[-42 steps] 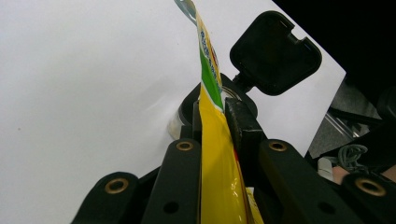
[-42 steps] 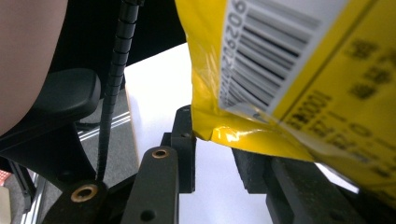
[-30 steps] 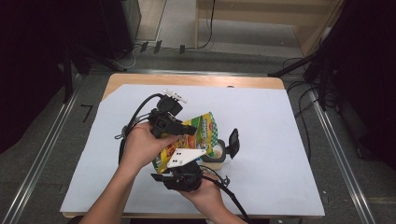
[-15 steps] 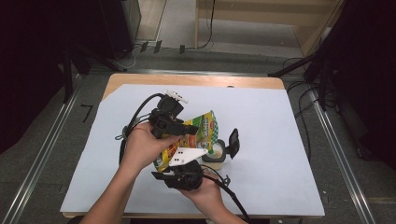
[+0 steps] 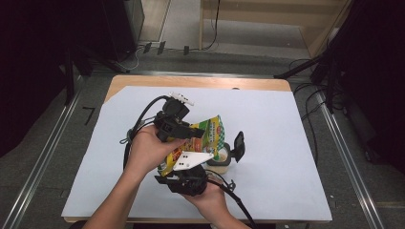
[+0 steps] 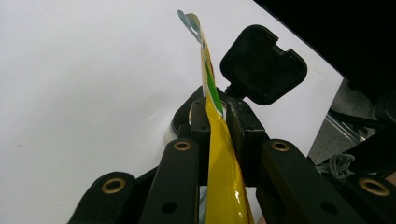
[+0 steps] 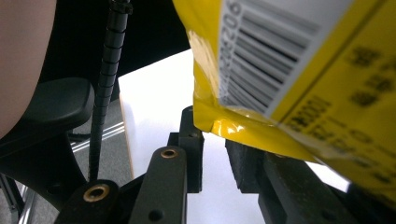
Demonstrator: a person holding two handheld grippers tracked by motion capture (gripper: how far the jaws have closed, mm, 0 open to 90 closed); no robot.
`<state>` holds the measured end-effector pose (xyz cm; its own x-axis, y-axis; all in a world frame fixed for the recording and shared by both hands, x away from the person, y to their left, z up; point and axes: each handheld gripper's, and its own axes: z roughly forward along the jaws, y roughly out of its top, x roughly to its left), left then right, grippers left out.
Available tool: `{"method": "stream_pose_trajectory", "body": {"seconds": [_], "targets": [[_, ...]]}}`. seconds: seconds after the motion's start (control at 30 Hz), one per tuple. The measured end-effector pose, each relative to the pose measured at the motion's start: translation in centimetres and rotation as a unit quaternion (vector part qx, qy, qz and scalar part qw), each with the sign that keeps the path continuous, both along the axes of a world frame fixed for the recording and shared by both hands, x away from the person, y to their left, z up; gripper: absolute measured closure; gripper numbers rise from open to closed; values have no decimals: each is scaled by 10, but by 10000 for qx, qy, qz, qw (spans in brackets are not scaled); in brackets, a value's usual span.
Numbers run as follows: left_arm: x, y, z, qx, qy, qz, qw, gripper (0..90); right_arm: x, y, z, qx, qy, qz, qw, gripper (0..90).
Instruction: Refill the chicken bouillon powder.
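A yellow and green snack bag (image 5: 211, 130) is held up over the white table sheet (image 5: 286, 143). My left gripper (image 5: 197, 133) is shut on it, and in the left gripper view the bag (image 6: 225, 177) stands edge-on, pinched between the pads of the gripper (image 6: 217, 126). My right gripper (image 5: 190, 171) sits below the bag's near end. In the right gripper view its jaws (image 7: 217, 158) stand apart with white sheet showing between them. There the bag's barcode corner (image 7: 280, 70) hangs just above the right pad. Beneath the bag sits a small round container (image 5: 222, 156) with its black flip lid (image 5: 238, 145) raised.
From the left gripper view, the container's lid (image 6: 264, 65) stands just beyond the bag. Cables (image 5: 143, 114) trail from both grippers across the sheet. The wooden table edge (image 5: 200, 82) lies at the back, and metal rails (image 5: 43, 157) run along both sides.
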<state>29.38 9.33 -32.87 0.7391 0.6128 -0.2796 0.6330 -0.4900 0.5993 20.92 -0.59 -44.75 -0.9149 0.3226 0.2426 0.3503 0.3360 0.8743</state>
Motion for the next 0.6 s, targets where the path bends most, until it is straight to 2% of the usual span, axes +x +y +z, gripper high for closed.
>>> {"method": "stream_pose_trajectory", "body": {"seconds": [0.27,0.47,0.6], "targets": [[0,-1,1,-13,13,-2,10000,825,-1,0,1,6,48,-20,10000,781],[1,-1,1,-30,34,-7,10000,824,-1,0,1,-21,-2,-38,10000,781],[4,2,-1,-24,44,99,9999,816,-2,0,3,-67,-94,-41,9999,783]]}}
